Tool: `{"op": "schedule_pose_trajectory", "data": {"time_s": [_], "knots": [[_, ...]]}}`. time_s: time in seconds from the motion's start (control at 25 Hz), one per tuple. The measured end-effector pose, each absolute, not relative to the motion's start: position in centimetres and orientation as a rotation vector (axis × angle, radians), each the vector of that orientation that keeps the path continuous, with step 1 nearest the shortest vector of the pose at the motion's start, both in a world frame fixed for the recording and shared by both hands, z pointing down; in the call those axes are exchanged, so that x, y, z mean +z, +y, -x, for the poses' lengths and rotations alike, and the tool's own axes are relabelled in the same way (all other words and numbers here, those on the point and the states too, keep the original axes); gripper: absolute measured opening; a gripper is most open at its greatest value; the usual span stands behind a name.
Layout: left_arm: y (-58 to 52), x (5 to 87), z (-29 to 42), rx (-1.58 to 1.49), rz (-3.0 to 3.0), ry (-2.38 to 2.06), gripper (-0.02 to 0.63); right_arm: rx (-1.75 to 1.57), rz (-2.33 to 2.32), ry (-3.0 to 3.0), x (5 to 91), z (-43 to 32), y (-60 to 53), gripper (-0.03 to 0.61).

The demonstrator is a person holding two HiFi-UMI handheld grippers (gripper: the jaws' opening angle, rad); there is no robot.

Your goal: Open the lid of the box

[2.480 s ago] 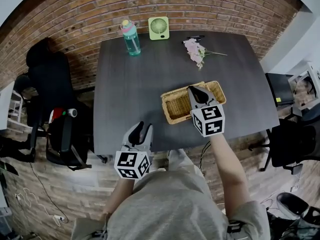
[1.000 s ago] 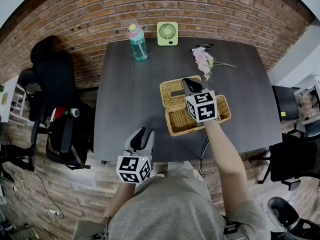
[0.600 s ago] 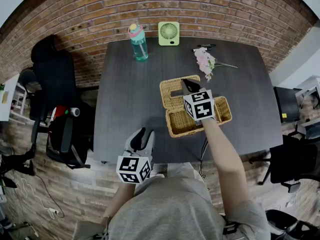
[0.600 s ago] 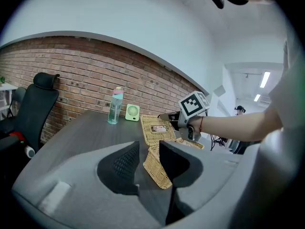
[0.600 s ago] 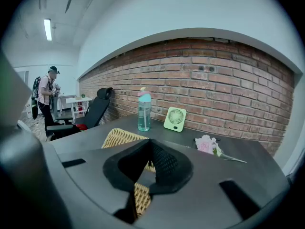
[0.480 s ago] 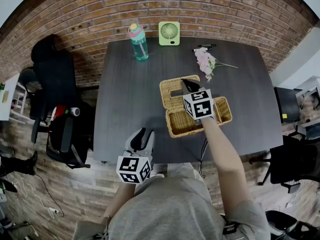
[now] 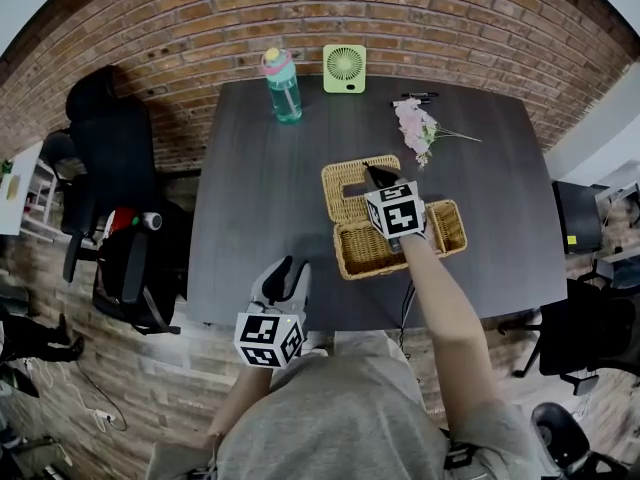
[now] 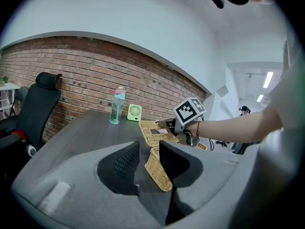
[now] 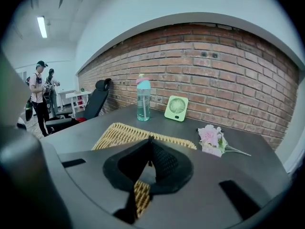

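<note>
Grips rim of flat woven wicker lid (image 9: 124, 133) with right gripper (image 9: 150, 140) jaws; lid lies flipped open against far-left side of rectangular wicker box (image 7: 360, 253). Holds left gripper (image 8: 148, 147) jaws apart, nothing between, over near edge. Leaves wide smooth dark tabletop (image 7: 260, 188) left.

Dark grey rectangular table (image 7: 255, 208). Rectangular woven wicker box (image 7: 362, 251) on it, right of centre, near front edge. Flat wicker lid (image 7: 345, 186) swung open just behind box; unclear whether it rests on tabletop. Teal water bottle with pink cap (image 7: 284, 86) upright, well behind box, to left. Small green desk fan (image 7: 344, 68) straight behind box, at far edge. Pink flower bunch (image 7: 421, 130) lying behind box, to right. Black pen (image 7: 415, 97) farther from box than flowers.
</note>
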State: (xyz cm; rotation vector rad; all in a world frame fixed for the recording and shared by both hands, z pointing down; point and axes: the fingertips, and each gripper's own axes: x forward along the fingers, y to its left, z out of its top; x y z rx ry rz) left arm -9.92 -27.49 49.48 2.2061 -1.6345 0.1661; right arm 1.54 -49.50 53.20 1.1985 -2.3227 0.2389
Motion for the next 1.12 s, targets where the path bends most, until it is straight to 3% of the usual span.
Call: {"op": "schedule_pose_trajectory", "data": {"time_s": [1.12], "knots": [[-25.2,48.4,10.4,0.162,-2.237,-1.613,0.129,0.225,-1.254,-2.303,51.9,-1.7,-47.2,0.052]]}}
